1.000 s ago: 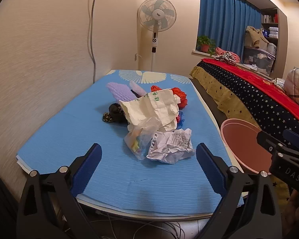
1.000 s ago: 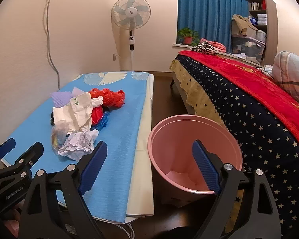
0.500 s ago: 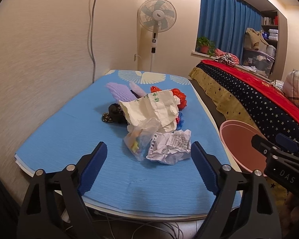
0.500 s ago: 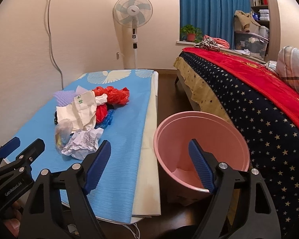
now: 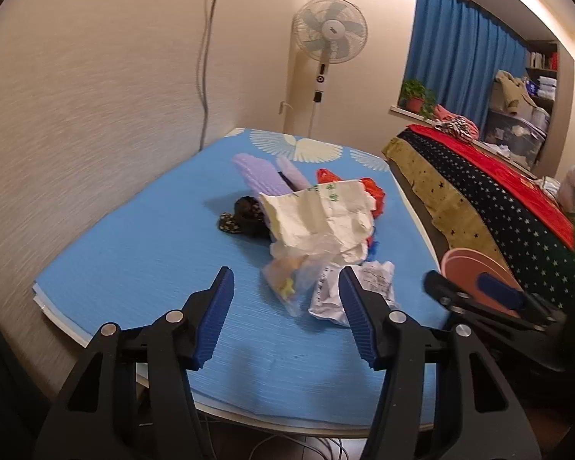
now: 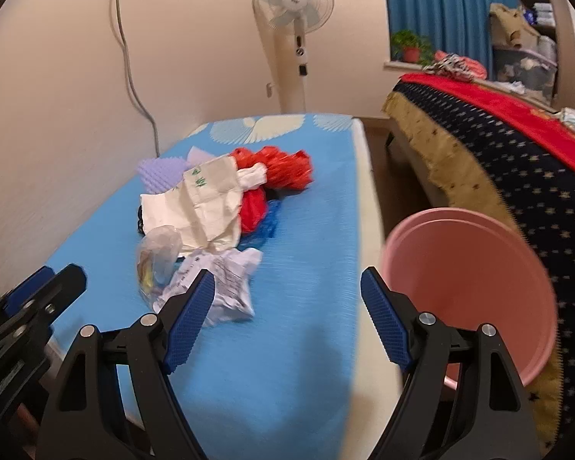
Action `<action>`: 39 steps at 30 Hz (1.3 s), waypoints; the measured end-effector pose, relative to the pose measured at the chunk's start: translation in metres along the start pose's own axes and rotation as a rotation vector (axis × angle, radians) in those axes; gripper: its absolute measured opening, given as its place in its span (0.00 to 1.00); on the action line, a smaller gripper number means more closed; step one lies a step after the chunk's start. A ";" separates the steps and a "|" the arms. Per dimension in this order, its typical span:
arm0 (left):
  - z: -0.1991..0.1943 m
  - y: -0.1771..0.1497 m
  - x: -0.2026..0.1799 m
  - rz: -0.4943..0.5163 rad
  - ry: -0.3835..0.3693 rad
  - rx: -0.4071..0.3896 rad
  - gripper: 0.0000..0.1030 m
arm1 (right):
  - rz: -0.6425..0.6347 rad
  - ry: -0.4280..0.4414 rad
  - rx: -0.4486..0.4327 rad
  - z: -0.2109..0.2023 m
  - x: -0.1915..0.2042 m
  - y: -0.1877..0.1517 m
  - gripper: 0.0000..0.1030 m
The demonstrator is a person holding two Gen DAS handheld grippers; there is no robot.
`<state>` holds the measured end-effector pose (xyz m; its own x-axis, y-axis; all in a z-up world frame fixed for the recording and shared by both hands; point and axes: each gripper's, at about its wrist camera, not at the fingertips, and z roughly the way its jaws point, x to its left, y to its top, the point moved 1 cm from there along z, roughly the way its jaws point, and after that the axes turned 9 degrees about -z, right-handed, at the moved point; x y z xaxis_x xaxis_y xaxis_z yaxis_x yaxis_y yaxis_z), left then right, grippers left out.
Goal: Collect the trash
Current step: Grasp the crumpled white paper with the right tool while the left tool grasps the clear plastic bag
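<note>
A trash pile lies on the blue mat [image 5: 134, 268]: crumpled white paper [image 5: 368, 283] [image 6: 226, 280], a clear plastic bag [image 5: 291, 280] [image 6: 157, 253], a large cream paper bag [image 5: 322, 214] [image 6: 199, 199], red plastic [image 6: 283, 168], a purple piece [image 5: 260, 172] and a dark item [image 5: 245, 211]. A pink bin [image 6: 467, 280] stands on the floor right of the mat. My left gripper [image 5: 287, 322] is open and empty just before the clear bag. My right gripper [image 6: 287, 318] is open and empty over the mat's right edge, and shows in the left wrist view [image 5: 479, 299].
A standing fan [image 5: 325, 53] is at the mat's far end. A bed with a starry blanket [image 6: 517, 161] runs along the right, with blue curtains [image 5: 460, 69] behind. The wall [image 5: 76, 134] borders the mat on the left. Cables hang below the mat's near edge.
Both grippers have moved forward over the mat toward the pile. The left jaws have narrowed but stay open. The right gripper has swung left, away from the pink bin.
</note>
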<state>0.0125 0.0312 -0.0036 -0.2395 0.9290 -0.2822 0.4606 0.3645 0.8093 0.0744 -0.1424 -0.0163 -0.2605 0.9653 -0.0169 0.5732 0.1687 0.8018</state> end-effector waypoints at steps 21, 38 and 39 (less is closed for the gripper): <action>0.044 0.009 0.005 -0.053 0.005 0.071 0.53 | 0.037 0.151 0.123 0.045 0.001 0.001 0.04; 0.076 0.009 0.000 -0.056 -0.001 0.154 0.46 | 0.049 0.091 0.151 0.042 -0.021 -0.006 0.64; 0.078 0.009 0.000 -0.053 -0.004 0.160 0.41 | 0.053 0.100 0.163 0.045 -0.021 -0.006 0.64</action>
<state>0.0831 0.0392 -0.0363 -0.2641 0.9082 -0.3246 0.5774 0.4185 0.7011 0.1110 -0.1545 -0.0480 -0.2972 0.9507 0.0889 0.7045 0.1555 0.6925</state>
